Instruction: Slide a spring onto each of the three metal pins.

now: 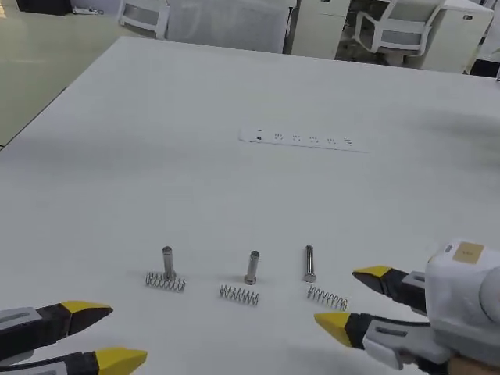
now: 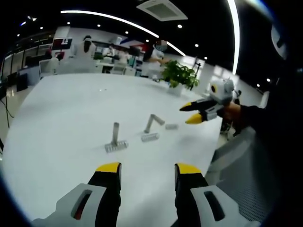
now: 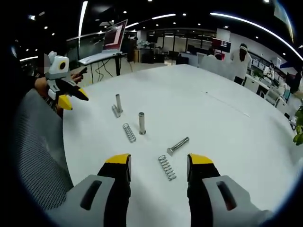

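Over the white table [image 1: 234, 101], the left gripper [image 1: 105, 336] and the right gripper [image 1: 350, 297] both hover with fingers spread wide, gripping and touching nothing. They sit near a row of three metal pins standing on end: left pin [image 1: 167, 262], middle pin [image 1: 252, 267] and right pin [image 1: 309, 264]. A spring lies flat just in front of each, left spring [image 1: 165, 282], middle spring [image 1: 239, 294] and right spring [image 1: 327, 298], and none is on a pin. The head view shows a power strip [image 1: 305, 140] farther back, the left gripper view a potted plant [image 2: 179, 75] past the table's far edge, and the right gripper view the right spring in line with the gap between its own fingers [image 3: 118, 163].
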Tool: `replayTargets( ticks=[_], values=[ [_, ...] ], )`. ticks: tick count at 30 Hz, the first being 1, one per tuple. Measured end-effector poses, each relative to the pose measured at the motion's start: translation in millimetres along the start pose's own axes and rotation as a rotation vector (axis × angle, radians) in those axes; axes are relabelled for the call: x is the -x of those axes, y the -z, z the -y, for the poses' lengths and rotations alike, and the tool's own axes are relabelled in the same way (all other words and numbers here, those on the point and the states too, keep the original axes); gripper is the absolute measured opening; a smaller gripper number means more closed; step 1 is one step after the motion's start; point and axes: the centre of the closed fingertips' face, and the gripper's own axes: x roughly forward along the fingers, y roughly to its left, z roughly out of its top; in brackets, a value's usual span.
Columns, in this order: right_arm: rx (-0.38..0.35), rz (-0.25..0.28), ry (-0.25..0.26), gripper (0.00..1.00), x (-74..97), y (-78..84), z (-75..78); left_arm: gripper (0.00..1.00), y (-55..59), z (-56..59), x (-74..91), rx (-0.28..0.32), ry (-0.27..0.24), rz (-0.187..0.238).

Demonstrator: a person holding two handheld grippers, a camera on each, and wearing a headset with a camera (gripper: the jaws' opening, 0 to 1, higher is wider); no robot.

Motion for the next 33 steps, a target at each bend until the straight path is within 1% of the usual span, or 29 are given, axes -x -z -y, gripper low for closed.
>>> replayTargets(
  ticks=[2, 5, 7, 9, 15, 19, 22, 25, 28, 29, 31, 33],
  values=[
    [-0.009, -0.003, 0.020, 0.45, -5.5, -8.7, 12.1, 0.39, -1.0, -0.3, 0.6, 0.002, 0.000, 0.006],
    [0.001, -0.012, 0.048, 0.43, -13.7, -17.6, 25.1, 0.39, -1.8, -0.2, 1.2, 0.000, 0.000, 0.012],
    [-0.012, -0.029, 0.058, 0.42, -21.0, -19.6, 32.0, 0.39, -2.3, -0.2, 1.5, 0.001, 0.000, 0.015],
    [-0.019, -0.045, 0.061, 0.40, -29.1, -19.9, 35.7, 0.39, -2.4, 0.0, 1.6, 0.001, 0.001, 0.016],
    [-0.049, -0.093, 0.059, 0.37, -49.5, -15.5, 40.4, 0.38, -1.6, 1.4, 1.3, -0.005, 0.003, 0.011],
    [-0.076, -0.133, 0.067, 0.33, -64.8, -11.8, 48.5, 0.38, -1.4, 2.0, 0.9, -0.006, 0.006, 0.009],
    [-0.105, -0.173, 0.074, 0.29, -74.4, -6.6, 54.5, 0.38, -1.4, 2.6, 0.4, -0.008, 0.007, 0.007],
    [-0.138, -0.198, 0.079, 0.25, -80.9, -1.8, 56.9, 0.37, -1.7, 2.2, 0.4, -0.007, 0.005, 0.009],
    [-0.150, -0.223, 0.091, 0.24, -86.5, 3.4, 58.8, 0.37, -2.0, 1.7, 0.4, -0.002, 0.005, 0.013],
    [-0.161, -0.240, 0.094, 0.23, -88.1, 6.1, 58.7, 0.37, -1.9, 1.7, 0.3, -0.002, 0.005, 0.012],
    [-0.169, -0.248, 0.096, 0.22, -91.4, 7.5, 58.8, 0.37, -1.6, 1.9, 0.1, -0.003, 0.006, 0.010],
    [-0.172, -0.267, 0.093, 0.18, -94.1, 9.8, 59.2, 0.36, -1.4, 2.0, 0.0, -0.002, 0.007, 0.010]
  ],
)
